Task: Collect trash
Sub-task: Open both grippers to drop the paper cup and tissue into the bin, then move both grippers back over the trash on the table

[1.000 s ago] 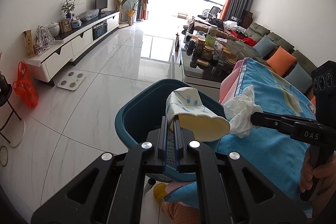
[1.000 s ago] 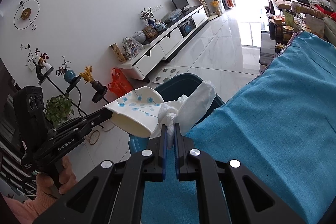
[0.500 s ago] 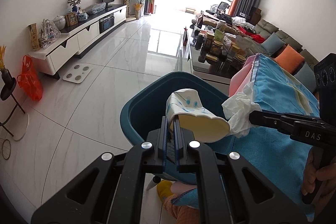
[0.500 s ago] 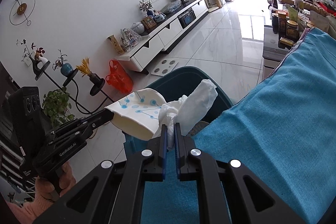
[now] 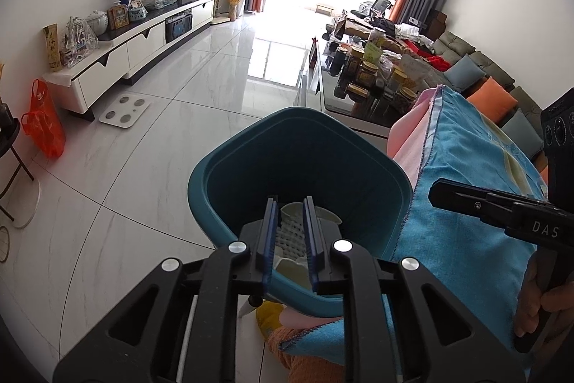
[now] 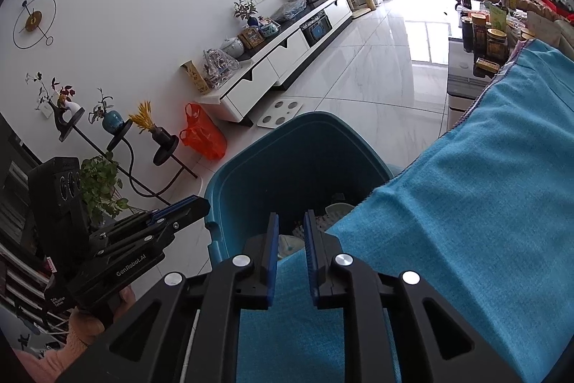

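A teal bin stands on the floor against the table's blue cloth. My left gripper hangs over the bin's near rim; its jaws are opening with nothing between them. Below it, on the bin's bottom, lie a pale paper cup and a white tissue. My right gripper sits over the cloth edge beside the bin; its jaws are also opening and empty. The trash shows faintly inside. Each gripper appears in the other's view: the right, the left.
A white TV cabinet runs along the left wall, with an orange bag and a floor scale near it. A coffee table crowded with jars and a sofa lie beyond the bin. A plant stand stands at the left.
Both grippers let go: the cup left the left jaws and the tissue left the right jaws, and both now lie in the bin. The left gripper sank closer to the bin.
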Demonstrator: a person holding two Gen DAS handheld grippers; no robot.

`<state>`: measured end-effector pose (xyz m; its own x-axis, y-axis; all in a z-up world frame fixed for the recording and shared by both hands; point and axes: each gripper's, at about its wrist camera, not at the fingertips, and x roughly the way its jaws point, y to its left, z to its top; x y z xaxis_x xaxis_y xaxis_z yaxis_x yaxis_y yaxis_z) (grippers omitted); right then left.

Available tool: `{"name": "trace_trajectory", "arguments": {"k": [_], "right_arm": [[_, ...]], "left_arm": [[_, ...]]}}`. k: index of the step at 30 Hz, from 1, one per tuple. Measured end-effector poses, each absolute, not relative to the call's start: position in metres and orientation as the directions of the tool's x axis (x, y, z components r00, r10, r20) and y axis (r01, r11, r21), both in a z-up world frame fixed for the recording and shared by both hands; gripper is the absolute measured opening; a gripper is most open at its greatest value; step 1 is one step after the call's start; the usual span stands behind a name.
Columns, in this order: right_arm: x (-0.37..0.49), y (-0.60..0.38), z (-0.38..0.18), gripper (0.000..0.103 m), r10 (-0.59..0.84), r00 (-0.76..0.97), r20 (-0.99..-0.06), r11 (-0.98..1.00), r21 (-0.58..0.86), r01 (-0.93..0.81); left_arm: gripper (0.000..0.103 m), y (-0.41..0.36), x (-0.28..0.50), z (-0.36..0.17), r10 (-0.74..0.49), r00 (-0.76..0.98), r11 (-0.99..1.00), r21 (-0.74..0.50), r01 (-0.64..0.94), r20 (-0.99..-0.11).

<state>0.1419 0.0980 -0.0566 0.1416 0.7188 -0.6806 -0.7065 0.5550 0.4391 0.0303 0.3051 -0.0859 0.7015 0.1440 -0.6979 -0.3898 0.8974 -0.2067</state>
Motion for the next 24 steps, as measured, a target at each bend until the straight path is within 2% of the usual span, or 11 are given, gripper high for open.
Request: {"name": "trace_trajectory", "arguments": {"k": [6, 11, 14, 24], "right_arm": [[0.131, 0.066, -0.043, 0.016, 0.736, 0.183, -0.652, 0.556, 0.428, -0.712], [0.116, 0.024, -0.026, 0.020, 0.746, 0.254, -0.615, 0.577, 0.408, -0.708], [0.108, -0.011, -0.019, 0.024, 0.741, 0.311, -0.595, 0.607, 0.396, -0.689], [0.087, -0.157, -0.014, 0.028, 0.592, 0.551, -0.589, 0.801, 0.352, -0.485]], "left_arm": [[0.030, 0.290, 0.018, -0.064, 0.129, 0.759, 0.922, -0.204, -0.328, -0.638], [0.038, 0.256, 0.015, -0.044, 0.052, 0.808, 0.954, -0.211, -0.215, -0.587], [0.043, 0.225, 0.019, -0.036, -0.021, 0.824, 0.970, -0.212, -0.121, -0.566], [0.046, 0.090, 0.051, -0.034, -0.316, 0.763, 0.949, -0.199, 0.245, -0.564]]}}
